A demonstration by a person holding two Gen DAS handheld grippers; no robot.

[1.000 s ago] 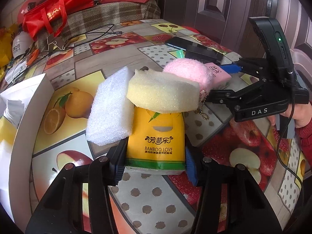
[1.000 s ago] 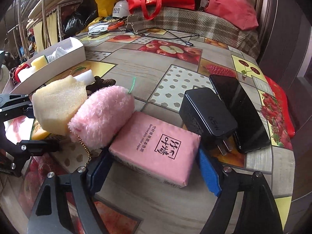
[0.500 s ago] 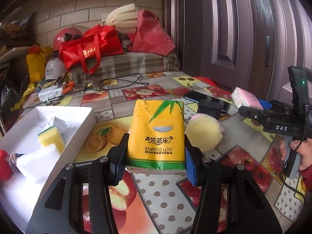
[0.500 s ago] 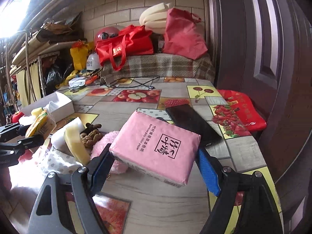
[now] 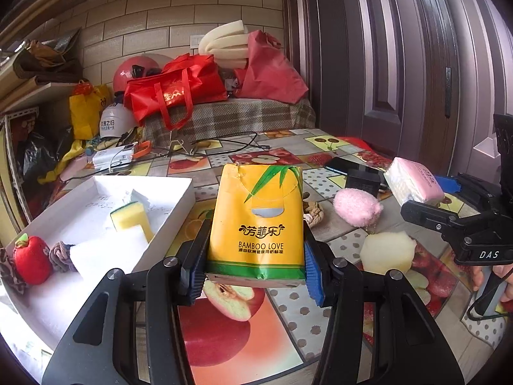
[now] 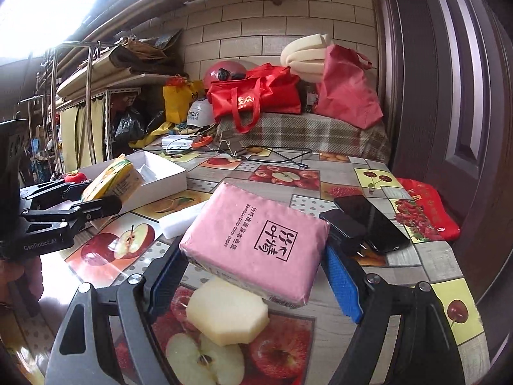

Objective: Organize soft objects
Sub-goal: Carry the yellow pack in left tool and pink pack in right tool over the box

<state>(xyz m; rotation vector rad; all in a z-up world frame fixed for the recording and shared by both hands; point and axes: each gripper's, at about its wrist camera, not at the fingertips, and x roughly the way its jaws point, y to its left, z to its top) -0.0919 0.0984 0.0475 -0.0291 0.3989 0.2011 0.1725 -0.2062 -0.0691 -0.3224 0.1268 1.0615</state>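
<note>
1. The left gripper (image 5: 256, 269) has its fingers (image 5: 312, 272) clenched on the lower sides of a yellow tissue pack (image 5: 256, 221), lifted clear of the desk (image 5: 224, 346) just to the right of the white box (image 5: 166, 221).
2. The right gripper (image 6: 253, 272) has its fingers (image 6: 341, 284) clenched on a pink tissue pack (image 6: 256, 240), also held in the air, well to the right of the white box.
3. The white box sits on the fruit-patterned desk. Inside it lie a yellow-and-green sponge (image 5: 128, 219), a white foam piece (image 5: 109, 250), a red apple-shaped plush (image 5: 32, 260) and a grey hair tie (image 5: 59, 253).
4. A pale yellow sponge (image 6: 226, 316) lies on the desk, right of the box and directly under the pink pack in the right wrist view.
5. A pink fluffy pompom (image 5: 356, 207) rests on the desk farther right of the box, with a brown knotted rope piece (image 5: 312, 211) between it and the yellow pack.
6. A white foam block (image 6: 181, 221) lies on the desk near the box's right wall.
7. A black phone (image 6: 372, 223) and a black charger (image 6: 344, 231) lie touching each other, well to the right of the box.
</note>
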